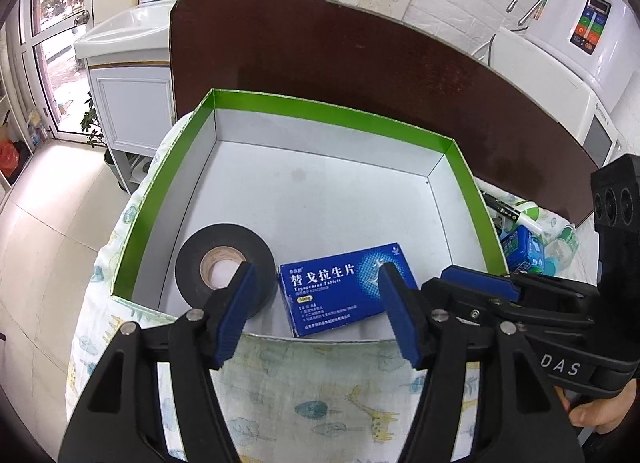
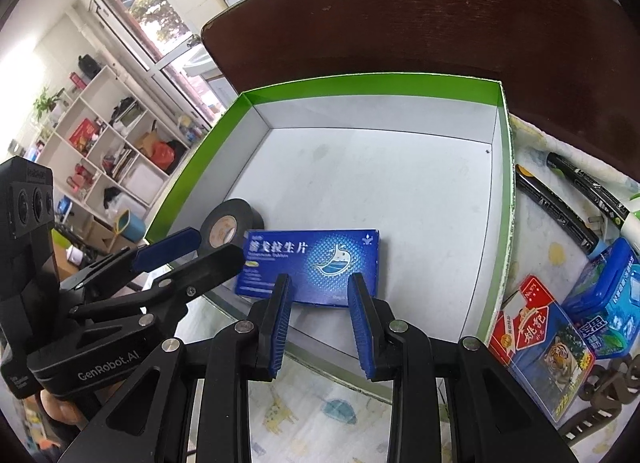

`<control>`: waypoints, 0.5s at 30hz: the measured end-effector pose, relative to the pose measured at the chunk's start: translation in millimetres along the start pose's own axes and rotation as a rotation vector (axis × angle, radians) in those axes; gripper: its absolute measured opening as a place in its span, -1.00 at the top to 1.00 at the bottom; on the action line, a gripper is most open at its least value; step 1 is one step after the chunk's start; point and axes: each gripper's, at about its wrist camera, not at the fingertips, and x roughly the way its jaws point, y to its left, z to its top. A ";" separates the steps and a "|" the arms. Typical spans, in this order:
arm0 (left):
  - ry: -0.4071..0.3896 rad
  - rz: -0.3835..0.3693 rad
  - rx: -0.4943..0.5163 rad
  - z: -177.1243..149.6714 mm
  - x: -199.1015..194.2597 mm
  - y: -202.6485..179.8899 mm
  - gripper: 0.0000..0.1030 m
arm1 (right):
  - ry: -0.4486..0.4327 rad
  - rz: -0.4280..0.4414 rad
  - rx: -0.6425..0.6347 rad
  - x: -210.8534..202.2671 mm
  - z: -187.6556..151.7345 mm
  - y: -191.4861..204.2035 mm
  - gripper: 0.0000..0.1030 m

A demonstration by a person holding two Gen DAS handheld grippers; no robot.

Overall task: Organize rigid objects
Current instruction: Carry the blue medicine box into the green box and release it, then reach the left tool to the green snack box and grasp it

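Left hand-held gripper (image 1: 316, 283): jaws parted fairly wide, nothing between the pads. It hangs over the near rim of the green-rimmed tray (image 1: 332, 121), one finger in front of the black tape roll (image 1: 226, 263), the other over the right end of the blue tablet box (image 1: 346, 287). Both items lie flat on the tray floor, just beside each other; whether they touch I cannot tell.

Right hand-held gripper (image 2: 320, 287): jaws narrow but not closed, empty. Its tips sit at the near long edge of the tablet box and do not appear to press on it (from its own camera the box lies beyond the pads, not between them).

Outward, to the right of the tray on the patterned cloth (image 1: 320, 403) covering the desk: red-and-blue tiger packet (image 2: 548, 347), blue gum tin (image 2: 604, 295), black pens (image 2: 560, 207), a small bottle (image 1: 560, 249). These look like the remaining rigid objects.

Judgement: deposit into the tray seems done; the step in hand is to back both tools out and fetch the next item.

Notes for doing it well:
- Lift clear of the near wall before moving sideways, so a finger does not drag the tray.
- Right tool is nearer the pile; take the tiger packet across its narrow sides.
- Place new items in the bare far part of the tray.
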 end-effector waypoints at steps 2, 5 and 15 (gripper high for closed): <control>-0.022 -0.013 0.021 1.4 -8.0 -9.3 -0.20 | -0.024 -0.005 -0.011 -10.4 0.2 0.4 0.38; -0.038 -0.049 0.054 0.8 -15.7 -27.5 -0.20 | -0.085 -0.034 -0.028 -33.6 -2.2 -2.4 0.38; 0.006 -0.238 0.223 -25.5 -22.7 -117.6 -0.20 | -0.209 -0.165 0.111 -118.6 -52.4 -78.4 0.38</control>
